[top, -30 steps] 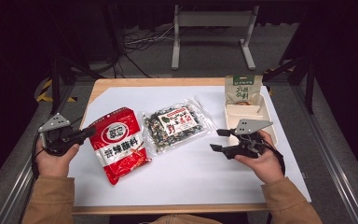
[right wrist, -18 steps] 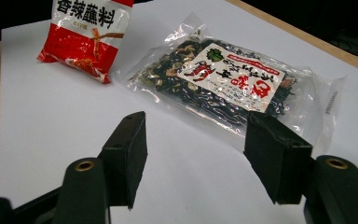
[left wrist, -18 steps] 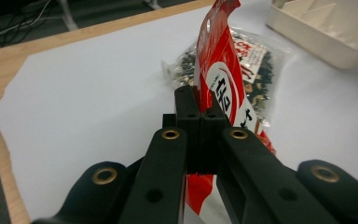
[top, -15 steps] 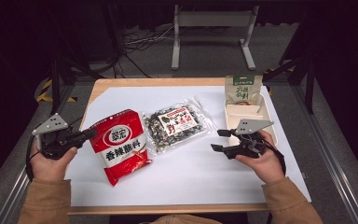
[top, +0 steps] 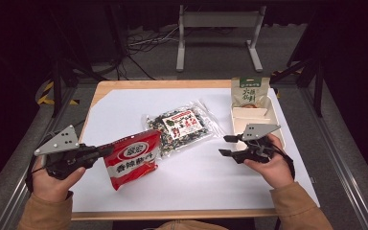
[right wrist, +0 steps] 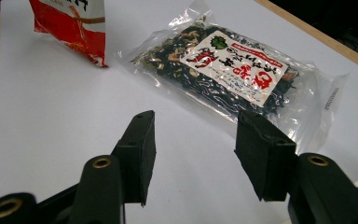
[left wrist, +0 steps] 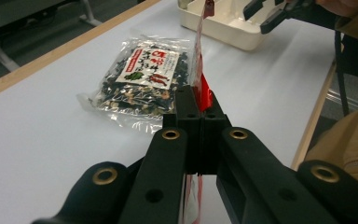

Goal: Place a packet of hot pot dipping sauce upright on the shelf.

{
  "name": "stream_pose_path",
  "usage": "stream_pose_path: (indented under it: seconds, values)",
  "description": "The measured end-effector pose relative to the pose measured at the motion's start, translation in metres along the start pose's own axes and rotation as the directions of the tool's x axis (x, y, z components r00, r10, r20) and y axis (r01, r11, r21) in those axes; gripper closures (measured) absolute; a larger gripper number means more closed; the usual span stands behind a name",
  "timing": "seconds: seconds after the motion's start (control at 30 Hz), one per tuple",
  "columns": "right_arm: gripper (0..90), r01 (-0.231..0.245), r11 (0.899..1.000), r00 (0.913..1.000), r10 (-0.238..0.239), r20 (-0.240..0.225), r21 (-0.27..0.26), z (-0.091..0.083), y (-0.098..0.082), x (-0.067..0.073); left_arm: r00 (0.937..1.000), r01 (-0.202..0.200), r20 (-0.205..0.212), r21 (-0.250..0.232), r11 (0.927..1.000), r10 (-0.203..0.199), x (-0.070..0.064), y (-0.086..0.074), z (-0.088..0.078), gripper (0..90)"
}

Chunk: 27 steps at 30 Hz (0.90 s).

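Dark floor and metal stands surround the tabletop (top: 124, 91), whose white sheet takes up the middle of the high view. Right of centre sits a cream tray (top: 268, 115) with a green snack pouch (top: 250, 90) standing at its far end, and nothing else in its visible part. At centre lies a clear bag of dried seaweed mix (top: 184, 127), flat and untouched. Lower left, the red seasoning packet (top: 133, 158) hangs tilted, one corner pinched in the left tongs (top: 106, 150), which are clenched tight on its edge; the left gripper view looks along the packet's thin edge toward the tray. The right tongs (top: 226, 145) hover released beside the tray, nothing between their jaws, which have just been narrowing. My reading: the red packet is picked up but not yet delivered, and the seaweed bag remains to handle.
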State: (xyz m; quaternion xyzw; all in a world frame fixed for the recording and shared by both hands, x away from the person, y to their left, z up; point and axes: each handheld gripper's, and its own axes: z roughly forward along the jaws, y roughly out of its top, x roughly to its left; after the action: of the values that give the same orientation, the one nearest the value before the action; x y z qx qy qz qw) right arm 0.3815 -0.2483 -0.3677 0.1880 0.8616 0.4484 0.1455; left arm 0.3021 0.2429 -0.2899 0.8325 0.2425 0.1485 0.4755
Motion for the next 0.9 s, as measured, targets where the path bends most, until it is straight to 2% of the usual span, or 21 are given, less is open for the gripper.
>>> stream_pose_path:
  seconds: [0.17, 0.2, 0.3, 0.37, 0.5, 0.67, 0.8, 0.9]
  values:
    - [48.0, 0.006, 1.0, 0.9999, -0.006, -0.015, 0.002, 0.001, 0.001, 0.001, 0.9995, -0.025, 0.019, -0.012, 0.9996, 0.025, -0.008, 0.005, -0.001, 90.0]
    - [48.0, 0.007, 1.0, 0.9998, -0.007, -0.017, 0.001, 0.001, 0.002, 0.002, 0.9989, -0.025, 0.038, -0.018, 0.9995, 0.026, -0.009, 0.006, -0.001, 90.0]
    - [48.0, 0.007, 1.0, 0.9997, -0.008, -0.024, -0.005, 0.001, 0.002, 0.003, 0.998, -0.024, 0.059, -0.027, 0.9993, 0.026, -0.009, 0.006, 0.0, 90.0]
    - [48.6, 0.008, 1.0, 0.9995, -0.008, -0.031, -0.012, 0.0, 0.003, 0.004, 0.9951, -0.02, 0.096, -0.05, 0.9985, 0.025, -0.008, 0.007, 0.001, 90.0]
    - [48.3, 0.008, 1.0, 0.9993, -0.009, -0.035, -0.026, -0.001, 0.005, 0.006, 0.9907, -0.03, 0.131, -0.071, 0.9971, 0.039, -0.012, 0.011, 0.003, 90.0]
    - [45.7, 0.006, 0.999, 0.9986, -0.009, -0.053, -0.047, -0.001, 0.008, 0.009, 0.9886, -0.04, 0.141, -0.085, 0.9956, 0.052, -0.016, 0.015, 0.009, 90.0]
    - [39.4, -0.01, 0.995, 0.9969, 0.003, -0.079, -0.097, 0.003, 0.014, 0.017, 0.9877, -0.051, 0.142, -0.107, 0.993, 0.066, -0.02, 0.019, 0.017, 90.0]
    - [38.2, -0.002, 0.994, 0.9955, -0.008, -0.095, -0.105, 0.006, 0.018, 0.022, 0.9869, -0.055, 0.144, -0.119, 0.9914, 0.072, -0.021, 0.021, 0.021, 90.0]
